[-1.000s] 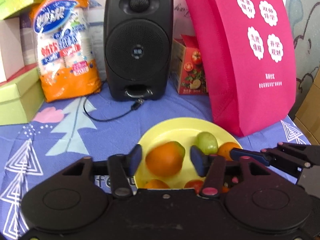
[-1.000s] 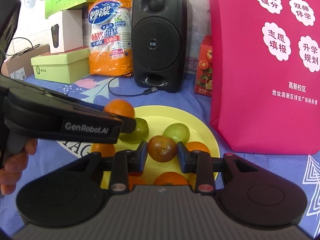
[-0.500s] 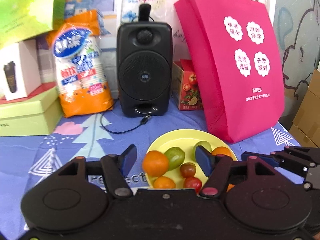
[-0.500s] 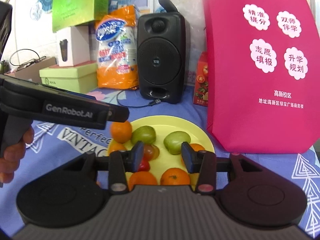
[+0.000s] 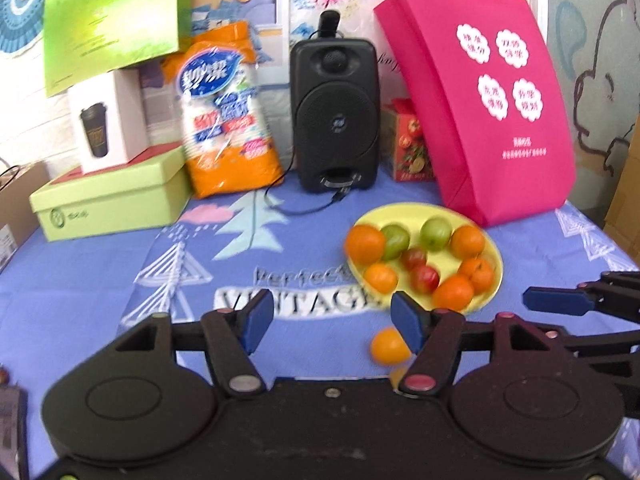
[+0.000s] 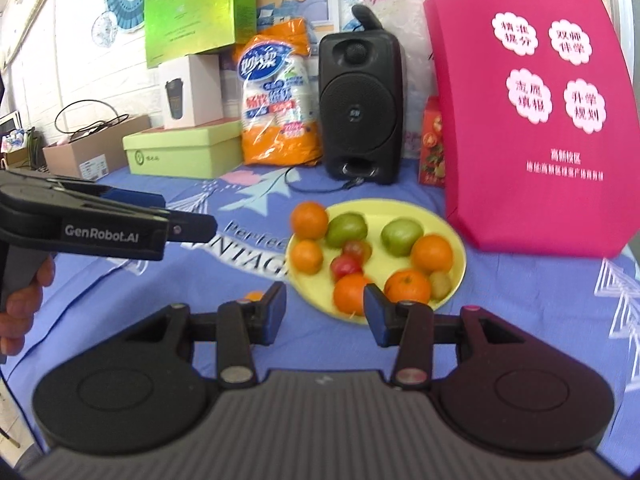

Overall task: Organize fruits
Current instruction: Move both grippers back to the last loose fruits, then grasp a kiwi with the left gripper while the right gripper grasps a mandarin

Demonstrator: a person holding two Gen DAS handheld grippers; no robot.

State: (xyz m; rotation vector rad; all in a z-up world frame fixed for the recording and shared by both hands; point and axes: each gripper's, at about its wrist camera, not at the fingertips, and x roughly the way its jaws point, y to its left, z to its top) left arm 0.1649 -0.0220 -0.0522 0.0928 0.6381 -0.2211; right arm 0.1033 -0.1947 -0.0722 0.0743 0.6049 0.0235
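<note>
Filling the yellow plate (image 6: 454, 236): 5 oranges (image 6: 431, 254), 2 green fruits (image 6: 401, 236)

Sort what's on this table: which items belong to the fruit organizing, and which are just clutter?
Job: yellow plate, its oranges, green fruits and red fruits; loose orange on the tablecloth.

Clutter: speaker, pink bag, green box, paper-cup pack.

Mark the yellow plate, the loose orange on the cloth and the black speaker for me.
yellow plate (image 6: 404, 210): right wrist view, bare far rim.
loose orange (image 5: 387, 345): left wrist view, middle of its visible skin.
black speaker (image 6: 360, 110): right wrist view, round grille centre.
</note>
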